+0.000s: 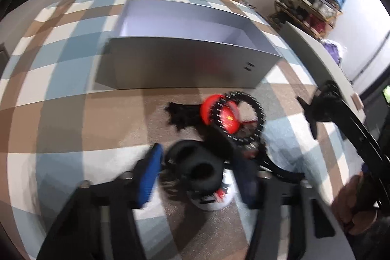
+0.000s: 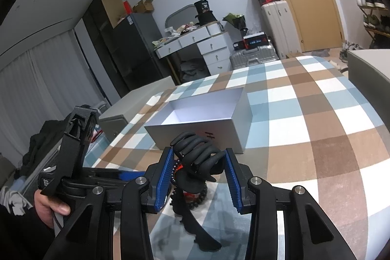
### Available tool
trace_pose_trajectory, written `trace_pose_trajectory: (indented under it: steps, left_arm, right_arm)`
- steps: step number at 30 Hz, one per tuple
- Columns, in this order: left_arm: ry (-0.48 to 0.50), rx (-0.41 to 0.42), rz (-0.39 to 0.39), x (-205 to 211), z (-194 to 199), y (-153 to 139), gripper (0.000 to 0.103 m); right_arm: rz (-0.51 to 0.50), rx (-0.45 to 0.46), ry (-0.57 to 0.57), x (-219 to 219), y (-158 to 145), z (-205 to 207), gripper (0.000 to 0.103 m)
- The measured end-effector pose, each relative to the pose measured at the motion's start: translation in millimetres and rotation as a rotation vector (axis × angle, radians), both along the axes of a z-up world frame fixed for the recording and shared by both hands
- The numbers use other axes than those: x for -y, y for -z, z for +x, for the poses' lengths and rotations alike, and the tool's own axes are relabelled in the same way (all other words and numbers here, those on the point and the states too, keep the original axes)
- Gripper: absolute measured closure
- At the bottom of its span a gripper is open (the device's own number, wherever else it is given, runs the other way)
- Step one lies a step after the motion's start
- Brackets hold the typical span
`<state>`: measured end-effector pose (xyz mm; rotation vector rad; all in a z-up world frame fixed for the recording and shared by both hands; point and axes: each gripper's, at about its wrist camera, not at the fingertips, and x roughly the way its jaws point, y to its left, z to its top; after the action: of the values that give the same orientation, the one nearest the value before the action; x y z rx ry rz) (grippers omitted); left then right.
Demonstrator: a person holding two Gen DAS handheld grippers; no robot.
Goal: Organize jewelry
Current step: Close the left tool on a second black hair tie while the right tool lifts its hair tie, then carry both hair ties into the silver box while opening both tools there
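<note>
Seating the black padded ring (image 1: pixel 180 152) squarely between the pads is judged to be the step in hand. The ring lies at the near edge of a small heap of jewelry and hair pieces on the checked cloth (image 1: pixel 73 113). It rests partly over a white object (image 1: pixel 212 201) that cannot be identified. The left claw (image 1: pixel 197 156) is set about the ring at a narrow opening, with one blue pad (image 1: pixel 151 174) on each side. The left wrist view is smeared, so it cannot be told whether the pads already bear on the ring.

Just beyond the ring, a black beaded bracelet (image 1: pixel 256 113) is draped over a red round piece (image 1: pixel 209 111), and both lie close to the right-hand finger. The grip is best kept low and centred on the ring's soft body. That way the bracelet is not caught and dragged up with it, and the white object is not pinched. A soft ring is likely to give under the pads, so a firm hold should be confirmed before it is lifted straight up.

The right claw (image 2: pixel 199 155) is clamped on a black hair clip (image 2: pixel 192 145), which is held above the heap and clear of the cloth. The open grey box (image 1: pixel 182 65) stands just behind the heap. It shows nothing inside in the right wrist view and is judged to be where both pieces are to be set. The person's right hand (image 1: pixel 353 201) is seen at the edge of the left wrist view.
</note>
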<state>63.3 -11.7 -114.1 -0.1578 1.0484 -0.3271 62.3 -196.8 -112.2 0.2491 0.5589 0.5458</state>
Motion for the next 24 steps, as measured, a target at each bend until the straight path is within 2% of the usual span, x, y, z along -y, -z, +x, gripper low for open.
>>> trace_pose_trajectory:
  steps: [7,17,24]
  left_arm:
    - [0.018,0.034,-0.013,-2.0,-5.0,-5.3,0.057]
    - [0.007,0.130,-0.013,-14.9,-11.3,-32.1,0.057]
    - [-0.008,0.199,-0.020,-23.5,7.1,-50.0,0.056]
  right_arm:
    - [-0.017,0.013,-0.001,-5.6,-6.0,-5.4,0.062]
    - [-0.027,0.037,-0.021,-18.8,-20.5,-6.4,0.062]
    - [-0.036,0.054,-0.031,-27.7,-33.0,7.5,0.062]
